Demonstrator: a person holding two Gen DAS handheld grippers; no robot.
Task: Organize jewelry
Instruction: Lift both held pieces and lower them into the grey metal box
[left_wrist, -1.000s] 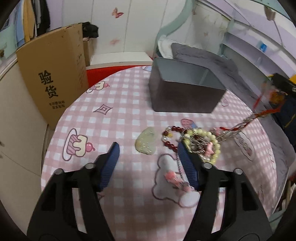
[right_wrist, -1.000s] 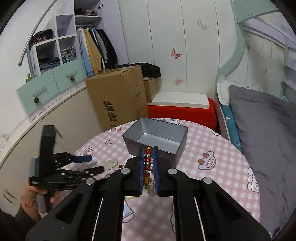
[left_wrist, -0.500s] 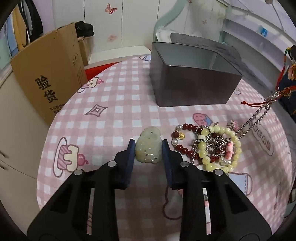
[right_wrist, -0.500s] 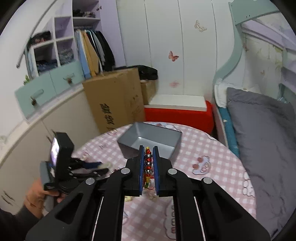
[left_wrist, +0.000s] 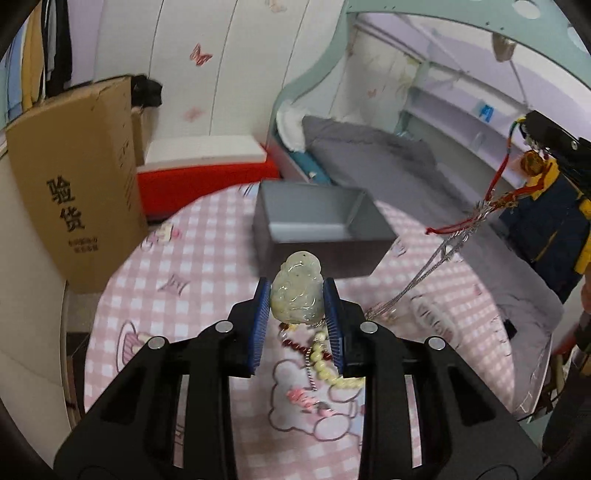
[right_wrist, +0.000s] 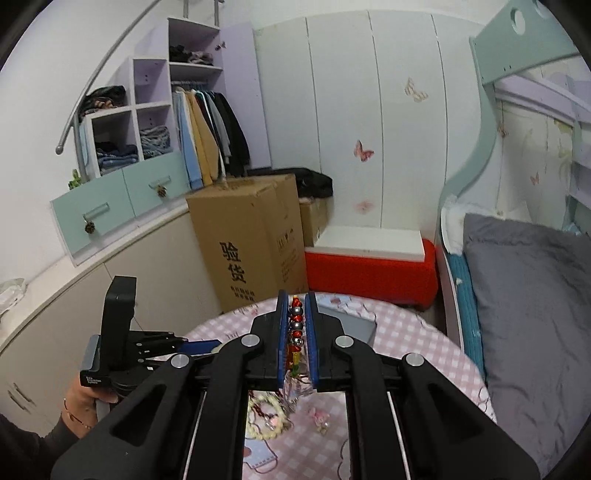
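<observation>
My left gripper (left_wrist: 297, 295) is shut on a pale green jade pendant (left_wrist: 297, 293) and holds it above the pink checked table (left_wrist: 184, 280), short of the open grey tin box (left_wrist: 317, 229). My right gripper (right_wrist: 296, 314) is shut on a red and silver beaded necklace (right_wrist: 296, 325). Its silver chain (left_wrist: 424, 273) trails down to the table. It shows high at the right in the left wrist view (left_wrist: 546, 144). A pile of red and cream bead bracelets (left_wrist: 325, 358) lies on the table under the left gripper. The pile also shows in the right wrist view (right_wrist: 266, 413).
A tall cardboard box (left_wrist: 74, 195) stands left of the table. A red and white bench (left_wrist: 207, 170) is behind it. A bed with a grey cover (left_wrist: 388, 158) runs along the right. Wardrobe shelves (right_wrist: 147, 122) stand at the far left.
My left gripper closed on the jade pendant and lifted it off the table toward the tin box. My right gripper rose higher with the necklace.
</observation>
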